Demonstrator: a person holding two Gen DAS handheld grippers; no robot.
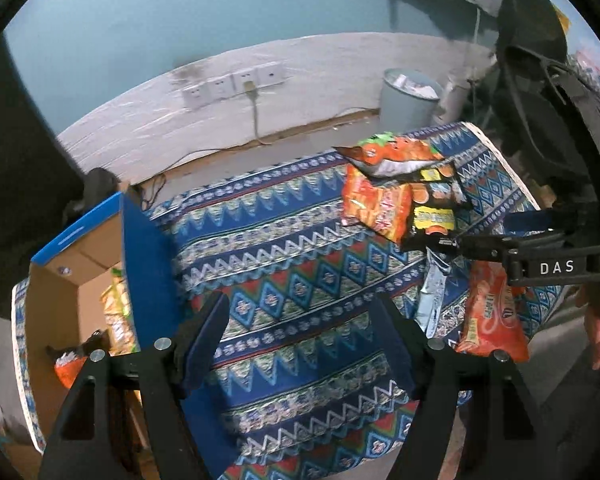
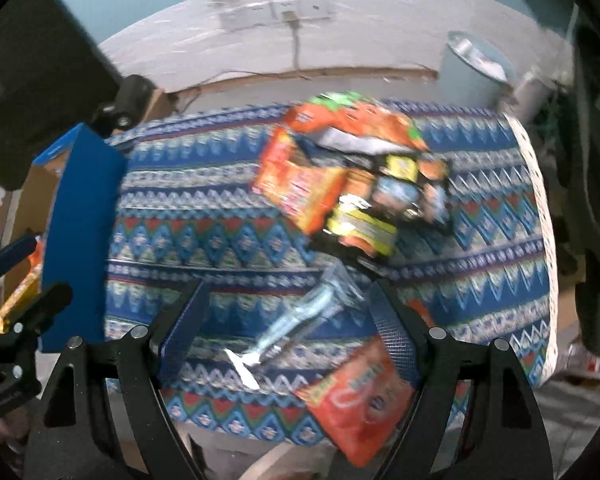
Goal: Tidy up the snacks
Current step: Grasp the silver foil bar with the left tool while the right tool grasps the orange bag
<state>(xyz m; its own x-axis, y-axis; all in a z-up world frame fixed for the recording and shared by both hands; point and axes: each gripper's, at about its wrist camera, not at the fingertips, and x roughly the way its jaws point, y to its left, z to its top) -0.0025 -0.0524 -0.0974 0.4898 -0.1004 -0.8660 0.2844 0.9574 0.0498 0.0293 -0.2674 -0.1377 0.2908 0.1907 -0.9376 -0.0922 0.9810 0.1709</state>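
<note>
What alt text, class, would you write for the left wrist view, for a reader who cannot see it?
The open left gripper hovers empty over a patterned tablecloth. A cardboard box holding snacks stands at left; loose snack packets lie at right, where the right gripper reaches in.

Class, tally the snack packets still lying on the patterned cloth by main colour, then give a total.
Orange packets: 3
Black packets: 1
Clear packets: 1
Total: 5 on the cloth; those in the box are not counted.
</note>
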